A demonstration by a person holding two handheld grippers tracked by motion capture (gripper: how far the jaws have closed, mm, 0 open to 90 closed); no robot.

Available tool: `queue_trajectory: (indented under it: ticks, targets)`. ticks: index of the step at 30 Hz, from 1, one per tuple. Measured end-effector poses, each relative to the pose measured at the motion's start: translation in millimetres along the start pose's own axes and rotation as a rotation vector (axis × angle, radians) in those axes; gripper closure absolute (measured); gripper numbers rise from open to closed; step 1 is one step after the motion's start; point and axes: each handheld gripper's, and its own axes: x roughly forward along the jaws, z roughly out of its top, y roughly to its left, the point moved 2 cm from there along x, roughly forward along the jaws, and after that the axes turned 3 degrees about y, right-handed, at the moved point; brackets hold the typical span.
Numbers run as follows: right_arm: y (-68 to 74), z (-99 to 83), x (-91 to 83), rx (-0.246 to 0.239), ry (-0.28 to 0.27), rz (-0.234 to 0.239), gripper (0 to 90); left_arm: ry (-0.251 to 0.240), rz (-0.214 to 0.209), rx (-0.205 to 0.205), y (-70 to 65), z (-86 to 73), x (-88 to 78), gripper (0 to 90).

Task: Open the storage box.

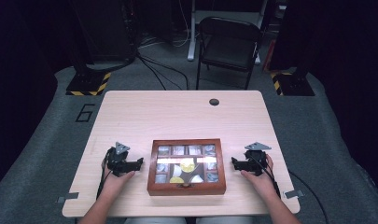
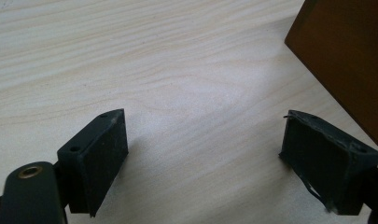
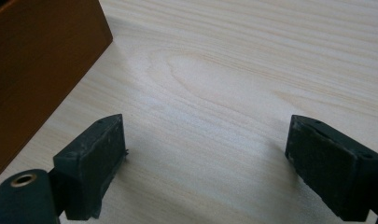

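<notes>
A wooden box with a glass-paned lid [image 1: 186, 166] sits near the front edge of the table [image 1: 177, 112], square to the person, its lid down and its compartments showing foil-wrapped packets and a couple of yellow ones through the panes. The left gripper [image 1: 141, 163] rests on the tabletop just to the box's left, the right gripper [image 1: 234, 162] just to its right, each pointed inward at a side wall and neither touching it.

Both sets of jaws stand wide apart with nothing between them; in the left gripper view only bare wood grain lies between the pads, with the box's brown wall [image 2: 345, 60] off at the upper right, and the right gripper view mirrors this with the wall [image 3: 37, 70] at the upper left.

The work in hand looks like getting the lid open, and it has not begun. A small clasp or knob seems to sit at the middle of the front wall [image 1: 186, 185] (too small to read for certain). To do this well, one gripper should brace a side wall so the box does not slide on the smooth table, while the other takes the lid's front edge low and lifts it evenly, avoiding pressure on the glass.
</notes>
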Motion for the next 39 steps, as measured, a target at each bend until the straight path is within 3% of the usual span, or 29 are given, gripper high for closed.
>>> queue_trajectory:
  ticks: [26, 30, 33, 39]
  targets:
    - [1.0, -0.9, -0.8, 0.007, 0.003, -0.014, 11.6, -0.004, -0.007, -0.001, 0.5, -0.4, -0.6, 15.3]
    - [2.8, 0.1, -2.9, 0.016, 0.007, -0.01, 18.4, -0.011, -0.005, -0.003, 1.6, -0.4, -1.3, 18.0]
    - [5.1, 1.4, -5.6, 0.015, 0.024, -0.004, 24.6, -0.007, -0.007, -0.034, 3.6, 0.4, -3.7, 22.8]
    - [5.1, 4.3, -13.6, 0.014, 0.025, 0.0, 27.4, -0.002, -0.046, -0.083, 3.8, 3.0, -14.0, 25.3]
